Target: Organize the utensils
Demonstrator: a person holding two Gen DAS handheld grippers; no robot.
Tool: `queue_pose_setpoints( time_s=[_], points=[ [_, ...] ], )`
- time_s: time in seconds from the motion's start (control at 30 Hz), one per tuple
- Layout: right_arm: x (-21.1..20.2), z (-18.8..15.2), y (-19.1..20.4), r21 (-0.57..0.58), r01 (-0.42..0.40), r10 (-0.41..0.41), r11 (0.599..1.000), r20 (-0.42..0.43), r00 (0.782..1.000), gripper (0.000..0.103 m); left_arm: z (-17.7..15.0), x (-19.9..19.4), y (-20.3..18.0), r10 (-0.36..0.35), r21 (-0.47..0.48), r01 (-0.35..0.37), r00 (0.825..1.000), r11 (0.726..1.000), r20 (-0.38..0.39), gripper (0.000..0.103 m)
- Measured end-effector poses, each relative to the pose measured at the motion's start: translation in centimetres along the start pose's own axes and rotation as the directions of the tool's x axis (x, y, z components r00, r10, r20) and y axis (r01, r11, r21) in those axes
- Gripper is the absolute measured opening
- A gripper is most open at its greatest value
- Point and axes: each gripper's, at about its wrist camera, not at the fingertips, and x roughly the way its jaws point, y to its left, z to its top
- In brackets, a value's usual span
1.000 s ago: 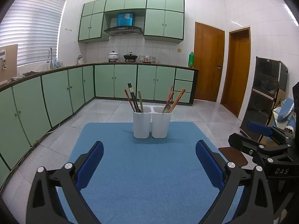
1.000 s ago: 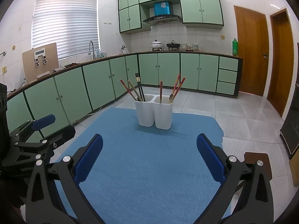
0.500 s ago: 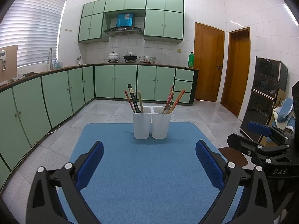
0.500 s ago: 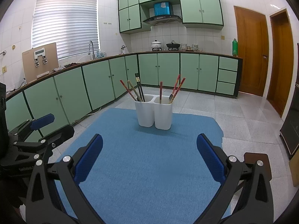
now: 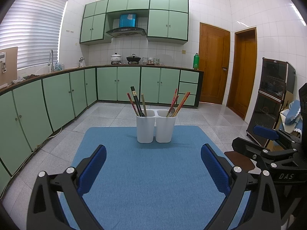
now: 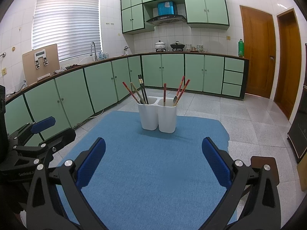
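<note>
- The white twin-cup holder stands upright at the far middle of the blue mat that covers the desk, straight ahead of both tools and well apart from them.
- The left hand-held gripper hangs low over the near edge of the mat, its blue pads spread wide and holding nothing.
- The right hand-held gripper is beside it, likewise spread wide and empty; from its side the holder sits slightly left of centre.
- The left cup holds dark chopsticks, a red one and a pale one; the right cup holds red chopsticks and a spoon.
- Their long axes rise steeply and fan outward, the handles sticking well above the rims.
- Neither arm looks clearly nearer, I'd say; each faces its own cup about equally.
- Bare mat lies between the tools and the holder, so nothing blocks a straight reach forward.
- A brown stool seat sits off the mat's near right, out of the way.
</note>
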Motion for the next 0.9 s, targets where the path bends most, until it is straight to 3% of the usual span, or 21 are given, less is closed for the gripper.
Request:
queue_pose_setpoints(
  time_s=[0.9],
  points=[
    [0.38,-0.20,-0.21,0.006,0.001,-0.001,1.000,-0.007,1.000,0.097,0.14,0.00,0.11,-0.002,-0.001,0.002,1.000,1.000,-0.003,0.097]
  ],
)
